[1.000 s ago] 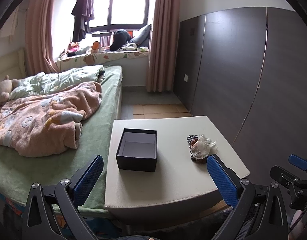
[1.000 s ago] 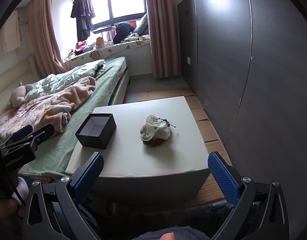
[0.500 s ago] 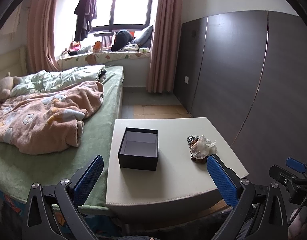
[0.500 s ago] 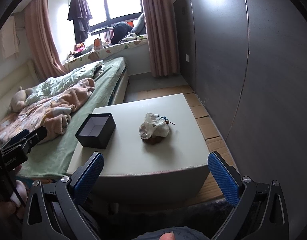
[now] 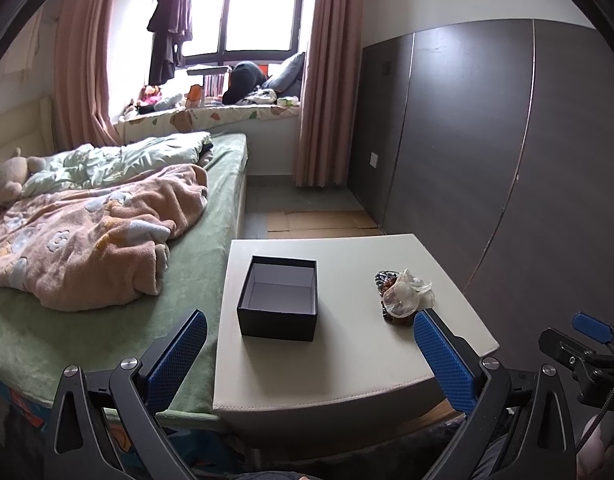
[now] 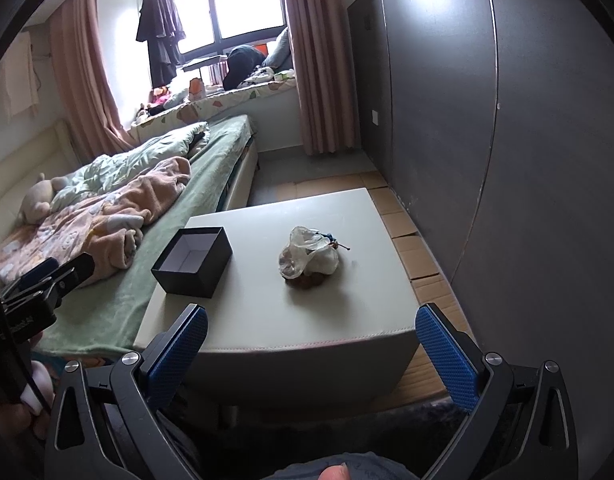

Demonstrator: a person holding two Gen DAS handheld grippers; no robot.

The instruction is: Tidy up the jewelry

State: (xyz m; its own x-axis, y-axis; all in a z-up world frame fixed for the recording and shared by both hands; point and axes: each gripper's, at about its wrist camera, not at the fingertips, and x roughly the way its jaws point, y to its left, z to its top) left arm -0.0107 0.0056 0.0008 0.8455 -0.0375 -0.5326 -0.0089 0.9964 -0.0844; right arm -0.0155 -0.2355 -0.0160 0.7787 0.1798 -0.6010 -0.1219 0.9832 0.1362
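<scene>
A lidless black box [image 5: 280,302] [image 6: 192,261] with a pale inside sits on the left part of a low cream table [image 5: 347,360] [image 6: 267,320]. On the table's right part lies a heap of jewelry [image 5: 403,296] [image 6: 309,258]: dark beads under crumpled clear plastic bags. My left gripper [image 5: 311,356] hangs open before the table's near edge, nothing between its blue pads. My right gripper [image 6: 311,352] is also open and empty, back from the table's near edge, the heap ahead of it.
A bed [image 5: 107,264] with a green sheet and pink blanket [image 5: 87,232] runs along the table's left side. A dark panelled wall [image 5: 507,160] stands to the right. Cardboard sheets [image 6: 419,248] cover the floor between table and wall. Curtains and a cluttered window seat are far behind.
Both views have shifted slightly; the table sits a little lower and nearer in the right wrist view. Box and jewelry heap have not moved. Both grippers stay open.
</scene>
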